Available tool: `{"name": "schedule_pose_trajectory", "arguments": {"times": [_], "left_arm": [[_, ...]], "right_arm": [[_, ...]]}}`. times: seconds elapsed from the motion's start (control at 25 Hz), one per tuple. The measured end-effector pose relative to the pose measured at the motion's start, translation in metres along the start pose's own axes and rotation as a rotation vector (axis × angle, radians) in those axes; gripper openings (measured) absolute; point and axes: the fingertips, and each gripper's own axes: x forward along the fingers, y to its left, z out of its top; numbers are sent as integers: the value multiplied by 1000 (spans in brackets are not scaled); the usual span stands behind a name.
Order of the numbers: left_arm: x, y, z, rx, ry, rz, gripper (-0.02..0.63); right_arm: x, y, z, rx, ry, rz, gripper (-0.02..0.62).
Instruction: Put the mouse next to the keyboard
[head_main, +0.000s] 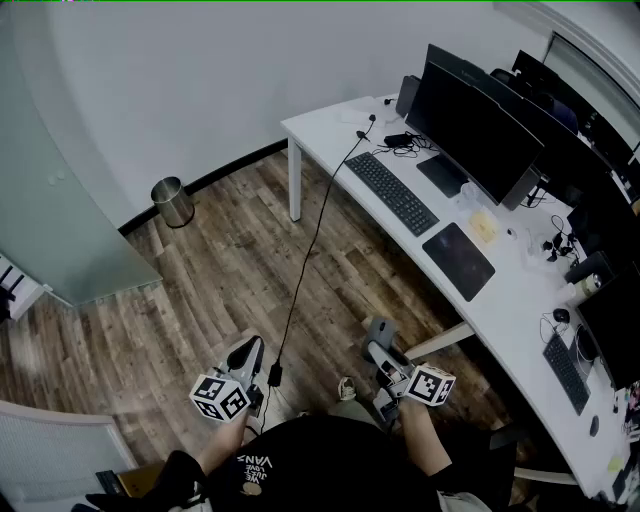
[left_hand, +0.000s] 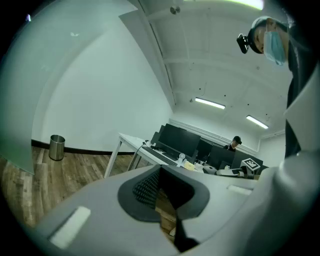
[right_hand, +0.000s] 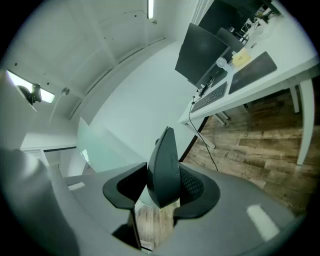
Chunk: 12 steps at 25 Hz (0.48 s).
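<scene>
A dark grey mouse (right_hand: 165, 160) stands on edge between the pads of my right gripper (right_hand: 161, 194), which is shut on it. From the head view, this gripper (head_main: 384, 352) hangs low over the wooden floor, just short of the white desk (head_main: 320, 135), with the mouse (head_main: 379, 328) at its tip. The black keyboard (head_main: 392, 192) lies on the desk's left part, far ahead; it also shows in the right gripper view as the keyboard (right_hand: 210, 95). My left gripper (head_main: 247, 352) is over the floor to the left, shut and holding nothing (left_hand: 161, 172).
A black mouse pad (head_main: 458, 260) lies right of the keyboard, with dark monitors (head_main: 480, 125) behind. A black cable (head_main: 310, 245) runs from the desk down to the floor between the grippers. A metal bin (head_main: 174, 201) stands by the wall. A second keyboard (head_main: 565, 372) sits further right.
</scene>
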Motion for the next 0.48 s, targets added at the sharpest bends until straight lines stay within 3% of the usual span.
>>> {"name": "schedule_pose_trajectory", "arguments": {"times": [0.28,0.48], "left_arm": [[43,-7,8,0,-14,-11,2],[84,-26,6,-2,-7,-22,2]], "right_arm": [[12,5,37,-44,-9,96,181],[13,-19,65,-15,1,96,179]]}}
